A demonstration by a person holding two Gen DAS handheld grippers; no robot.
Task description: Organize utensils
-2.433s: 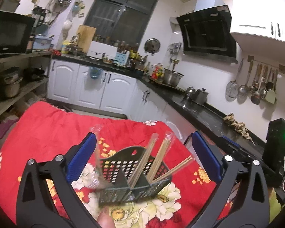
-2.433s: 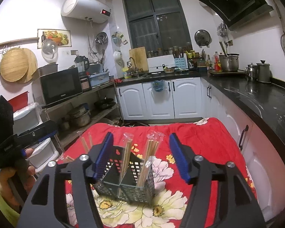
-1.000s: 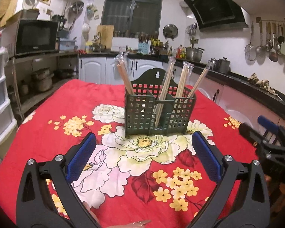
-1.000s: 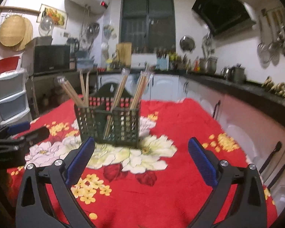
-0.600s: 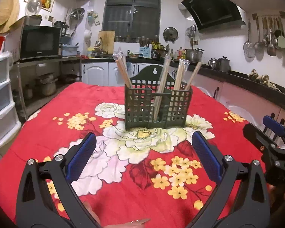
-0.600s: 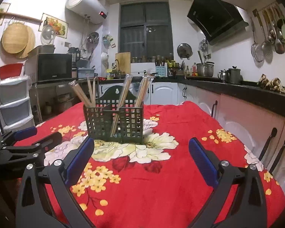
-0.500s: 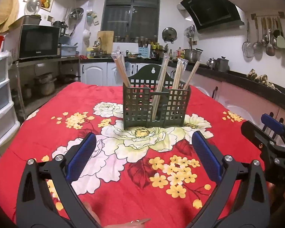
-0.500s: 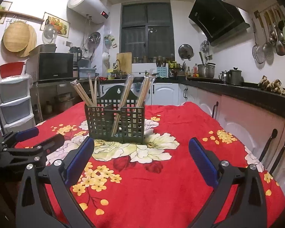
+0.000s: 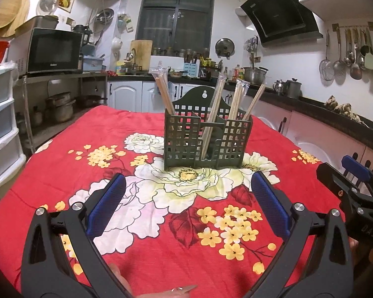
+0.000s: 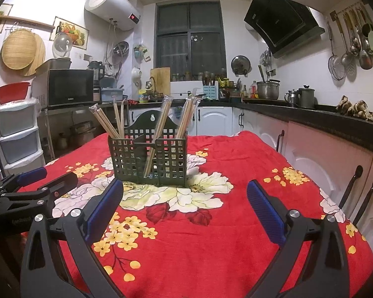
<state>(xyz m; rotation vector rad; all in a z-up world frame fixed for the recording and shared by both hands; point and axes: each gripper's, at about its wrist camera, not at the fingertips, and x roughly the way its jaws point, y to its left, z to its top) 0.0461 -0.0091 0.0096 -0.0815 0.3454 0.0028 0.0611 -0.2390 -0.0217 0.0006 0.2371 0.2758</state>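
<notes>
Caddy [image 9: 207,137] is upright on the red floral cloth [image 9: 62,164], roughly centre of the table, dark green with grid walls and an arched back plate with a hang hole. Wrapped chopsticks [image 9: 212,114] stand in it, leaning: one bundle tilts left out of the left compartment, one pair crosses the middle slot, two more lean right from the right compartment. Right wrist view shows the same caddy [image 10: 148,157] from slightly further right, chopsticks [image 10: 159,134] fanned the same way, an extra pair visible at its far left corner. Left gripper [image 9: 186,201] is spread wide, nothing between the blue pads [image 9: 107,203], hovering low over the cloth and well short of the caddy. Right gripper [image 10: 184,208] likewise spread wide and empty, near the table's front edge, clear of the caddy. Each gripper shows in the other's view: right one at the right edge [image 9: 353,186], left one at the left edge [image 10: 34,186]. Kitchen counter [image 10: 335,118] with pots runs behind and to the right.
</notes>
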